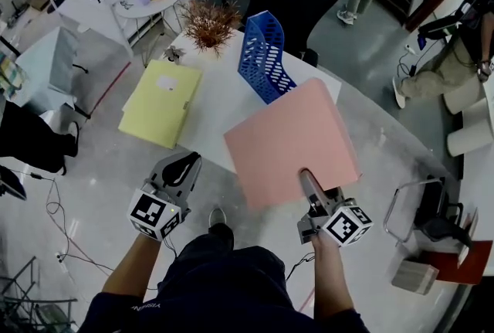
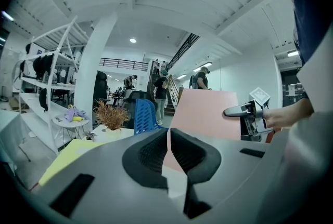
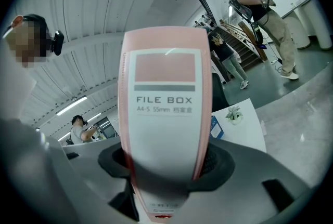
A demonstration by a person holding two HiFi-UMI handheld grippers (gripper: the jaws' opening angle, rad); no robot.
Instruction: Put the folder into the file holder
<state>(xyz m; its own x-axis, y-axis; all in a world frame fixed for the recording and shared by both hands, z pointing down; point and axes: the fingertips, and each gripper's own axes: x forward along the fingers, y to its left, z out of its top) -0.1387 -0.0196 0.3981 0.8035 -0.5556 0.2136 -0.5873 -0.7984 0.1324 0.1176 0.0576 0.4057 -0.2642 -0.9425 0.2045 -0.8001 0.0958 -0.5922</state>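
— White bench in a big open office, so what's on it, count-wise?
— One blue file holder, one dried plant, and one yellow folder lying flat at the left edge. The second folder, the pink folder, is up in the air just short of the holder, not in it.
— Who's got it?
— Right tongs, clamped on its spine. The label reads "FILE BOX", "A4-S 55mm". Left tongs are pinched together with nothing in them.
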